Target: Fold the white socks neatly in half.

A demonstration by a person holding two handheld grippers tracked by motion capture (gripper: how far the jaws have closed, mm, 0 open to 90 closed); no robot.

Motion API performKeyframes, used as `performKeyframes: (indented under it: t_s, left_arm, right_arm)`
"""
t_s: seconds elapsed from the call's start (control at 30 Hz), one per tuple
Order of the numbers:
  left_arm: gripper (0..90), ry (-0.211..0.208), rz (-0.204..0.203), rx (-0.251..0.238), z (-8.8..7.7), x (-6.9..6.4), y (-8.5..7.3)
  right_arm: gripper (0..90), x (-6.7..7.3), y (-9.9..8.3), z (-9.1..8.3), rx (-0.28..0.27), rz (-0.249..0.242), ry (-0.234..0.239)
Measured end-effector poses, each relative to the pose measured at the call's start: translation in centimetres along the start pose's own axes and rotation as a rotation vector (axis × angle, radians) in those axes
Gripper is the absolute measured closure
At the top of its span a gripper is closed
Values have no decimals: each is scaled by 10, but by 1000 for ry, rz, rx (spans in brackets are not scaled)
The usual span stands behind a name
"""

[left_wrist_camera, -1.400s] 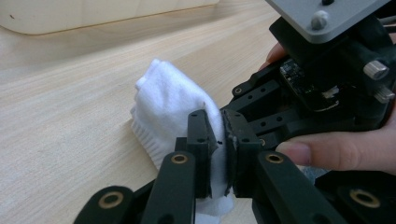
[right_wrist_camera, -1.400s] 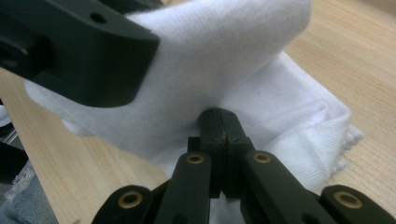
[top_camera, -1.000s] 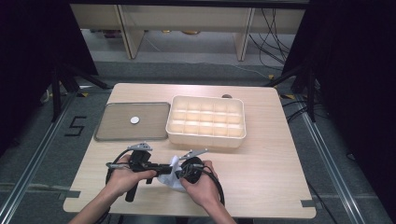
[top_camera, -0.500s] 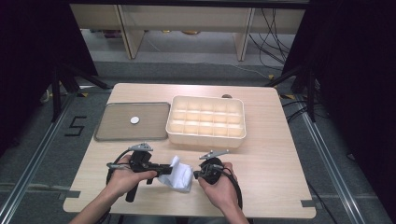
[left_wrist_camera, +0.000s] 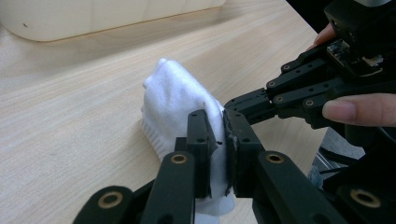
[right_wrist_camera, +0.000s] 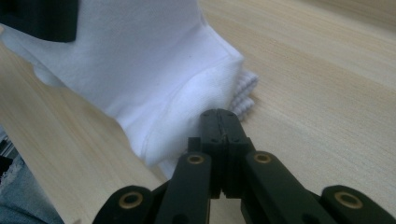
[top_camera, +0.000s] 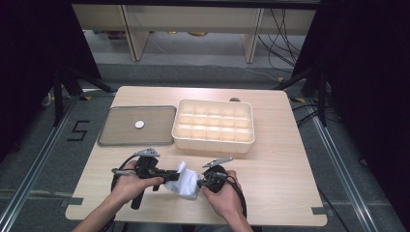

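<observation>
Near front edge of the surface, mid-width: my left tongs pinch a white sock w/ a thin fold of cloth between the pads. My right tongs are pressed together at the sock's other side; in the right gripper view the tips sit against the cloth by the ribbed cuff, but I can't tell if any fabric is caught between them.

Risks, as I judge them: left grip holds just a sliver of fabric, so a tug could slip it free & drop the sock flat. If the right tongs hold nothing, any stretch or fold attempt moves one side only & bunches the cloth. Both tongs sit close together; jaws could knock each other.

Sock: soft white knit, crumpled into a loose lump, ribbed band showing at the low edge, heel seam visible. Beige compartment box & grey tray sit well apart toward the back edge.
</observation>
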State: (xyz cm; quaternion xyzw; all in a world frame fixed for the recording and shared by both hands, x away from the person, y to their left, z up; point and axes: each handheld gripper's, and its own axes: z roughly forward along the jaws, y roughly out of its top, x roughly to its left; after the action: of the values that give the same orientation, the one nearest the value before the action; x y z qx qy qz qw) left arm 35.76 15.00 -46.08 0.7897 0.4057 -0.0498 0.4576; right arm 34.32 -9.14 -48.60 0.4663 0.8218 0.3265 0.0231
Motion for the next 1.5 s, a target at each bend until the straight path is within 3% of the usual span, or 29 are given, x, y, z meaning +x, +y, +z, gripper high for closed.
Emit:
performKeyframes:
  t_s: [1.5]
  left_arm:
    - [809,0,26,23,9,-7,0]
  right_arm:
    - [900,9,5,13,8,-15,7]
